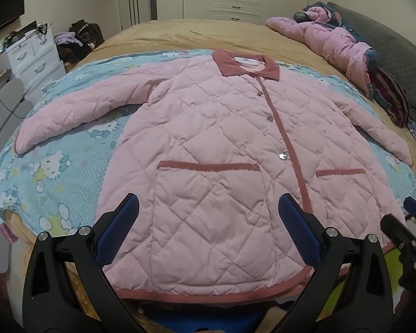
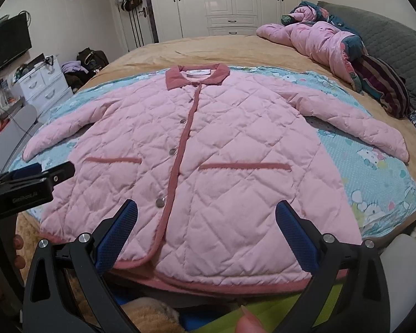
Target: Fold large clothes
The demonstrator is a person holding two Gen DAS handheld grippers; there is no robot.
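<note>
The pink quilted jacket point(image 1: 208, 144) lay flat and buttoned on the bed point(image 1: 180, 33), soft, puffy and probably light, best taken at its sleeve cuffs at 9 and 3 o'clock, while the left tool point(image 1: 208, 222) and right tool point(image 2: 206, 222) both hovered wide apart, holding nothing.

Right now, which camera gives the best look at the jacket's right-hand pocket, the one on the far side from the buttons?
The right wrist view: that pocket lies near the middle, its dark pink trim seen end to end. In the left wrist view the same pocket is pushed toward the picture's right side, foreshortened, with a shorter stretch of trim visible.
</note>
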